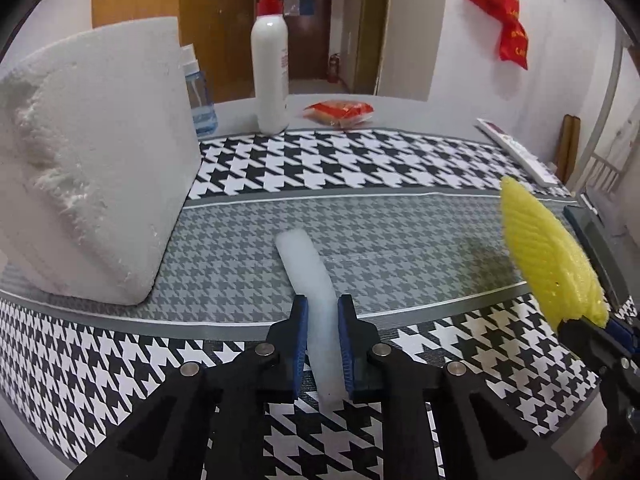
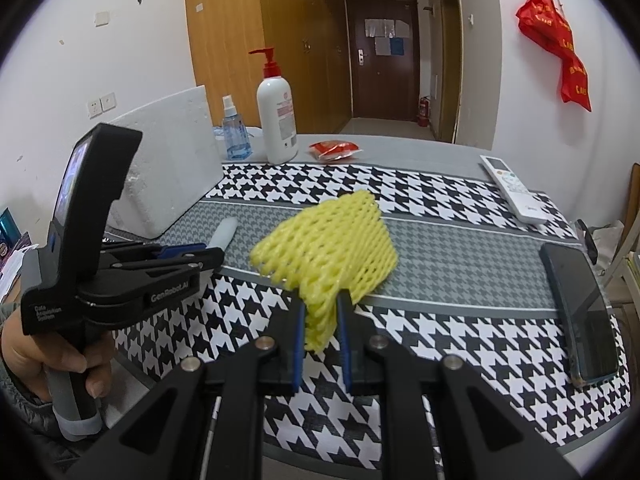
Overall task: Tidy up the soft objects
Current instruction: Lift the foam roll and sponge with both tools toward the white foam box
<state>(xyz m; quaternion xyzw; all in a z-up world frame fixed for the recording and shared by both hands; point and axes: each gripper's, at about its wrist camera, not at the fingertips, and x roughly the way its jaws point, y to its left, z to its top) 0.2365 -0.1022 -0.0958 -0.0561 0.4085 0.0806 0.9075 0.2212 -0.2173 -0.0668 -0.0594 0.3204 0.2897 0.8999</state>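
Observation:
My left gripper (image 1: 322, 310) is shut on a long white foam strip (image 1: 308, 268), which points away over the houndstooth mat (image 1: 400, 240). The strip's far tip shows in the right wrist view (image 2: 225, 232) past the left gripper (image 2: 200, 252). My right gripper (image 2: 320, 308) is shut on a yellow foam net sleeve (image 2: 328, 248) and holds it above the mat (image 2: 460, 248). The sleeve also shows at the right in the left wrist view (image 1: 548, 256), with the right gripper (image 1: 588, 328) below it.
A large white styrofoam block (image 1: 96, 168) stands at the left. Behind are a white pump bottle (image 1: 270, 76), a blue spray bottle (image 2: 236, 136) and a red snack packet (image 1: 340, 112). A white remote (image 2: 514, 188) and a dark phone (image 2: 580, 312) lie at the right.

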